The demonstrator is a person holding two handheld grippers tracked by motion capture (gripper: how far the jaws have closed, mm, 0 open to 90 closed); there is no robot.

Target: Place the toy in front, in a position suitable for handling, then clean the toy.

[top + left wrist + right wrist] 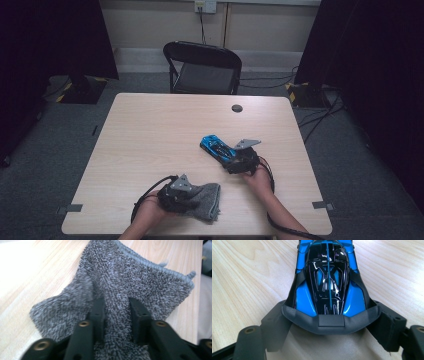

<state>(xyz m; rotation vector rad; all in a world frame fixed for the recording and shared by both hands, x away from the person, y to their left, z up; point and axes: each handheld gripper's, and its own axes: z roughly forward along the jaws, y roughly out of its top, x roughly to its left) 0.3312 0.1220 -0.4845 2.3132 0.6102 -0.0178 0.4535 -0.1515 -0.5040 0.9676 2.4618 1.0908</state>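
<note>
A grey terry cloth [209, 199] [140, 277] lies crumpled near the table's front edge. My left gripper [186, 196] [117, 312] rests on it, and its two black jaws pinch a raised fold of the cloth between them. A blue and black toy racing car [216, 146] [328, 277] sits on the table right of centre, nose pointing away to the far left. My right gripper [236, 161] [329, 315] is behind the car, its jaws set against both sides of the dark rear wing and holding it.
The light wooden table [160, 130] has a small black round cap [237, 108] near its far edge. A black folding chair [202, 67] stands beyond the table. Cables trail from both grippers toward the front edge.
</note>
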